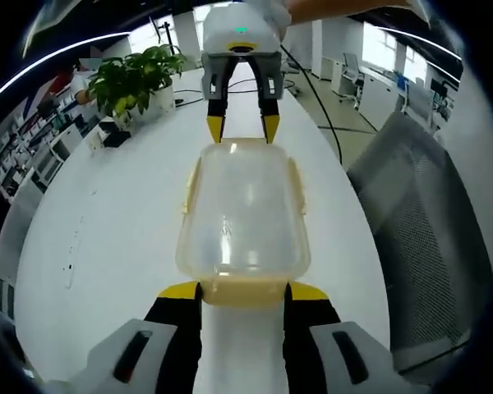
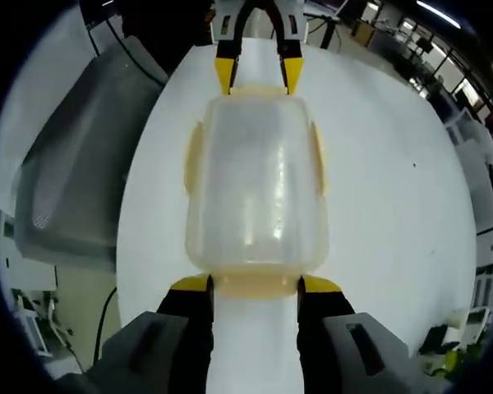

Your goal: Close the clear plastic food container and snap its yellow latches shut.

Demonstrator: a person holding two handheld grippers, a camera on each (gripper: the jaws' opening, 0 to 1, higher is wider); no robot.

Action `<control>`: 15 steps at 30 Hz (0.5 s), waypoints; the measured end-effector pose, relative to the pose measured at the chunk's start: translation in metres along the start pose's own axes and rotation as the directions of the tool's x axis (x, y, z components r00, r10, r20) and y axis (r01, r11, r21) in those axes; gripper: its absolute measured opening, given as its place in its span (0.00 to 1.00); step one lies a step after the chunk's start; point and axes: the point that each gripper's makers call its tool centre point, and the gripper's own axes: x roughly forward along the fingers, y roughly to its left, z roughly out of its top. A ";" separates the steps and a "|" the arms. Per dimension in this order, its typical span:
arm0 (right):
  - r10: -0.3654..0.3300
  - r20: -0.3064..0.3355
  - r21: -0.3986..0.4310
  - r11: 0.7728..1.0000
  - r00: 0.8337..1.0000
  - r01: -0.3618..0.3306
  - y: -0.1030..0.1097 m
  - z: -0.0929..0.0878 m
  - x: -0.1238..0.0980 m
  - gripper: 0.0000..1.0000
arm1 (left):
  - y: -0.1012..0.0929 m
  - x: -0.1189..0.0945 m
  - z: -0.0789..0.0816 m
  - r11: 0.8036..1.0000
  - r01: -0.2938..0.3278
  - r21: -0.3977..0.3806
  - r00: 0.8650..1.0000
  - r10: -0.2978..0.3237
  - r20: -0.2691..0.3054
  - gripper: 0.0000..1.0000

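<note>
The clear plastic container [image 1: 242, 217] lies lengthwise on the white table [image 1: 107, 230] with its lid on. Pale yellow latches [image 1: 297, 185] run along its sides. My left gripper [image 1: 244, 291] stands open at the near end, its yellow-tipped jaws flanking the end latch [image 1: 242, 289]. The right gripper [image 1: 243, 129] hangs open at the far end, tips just at the rim. In the right gripper view the same container [image 2: 255, 189] shows, with my right gripper [image 2: 255, 285] open around its end latch [image 2: 255, 281] and the left gripper [image 2: 257, 74] opposite. Whether the latches are snapped down I cannot tell.
A potted plant [image 1: 135, 78] stands at the far left of the table. A black cable [image 1: 324, 107] trails past the container on the right. A grey mesh chair [image 1: 427, 222] is close to the table's edge, seen too as the chair [image 2: 74, 164].
</note>
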 end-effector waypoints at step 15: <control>0.016 -0.017 -0.004 1.000 1.000 -0.017 -0.001 -0.009 0.011 0.36 | -0.002 0.013 -0.003 1.000 0.004 -0.001 1.000 -0.004 0.004 0.32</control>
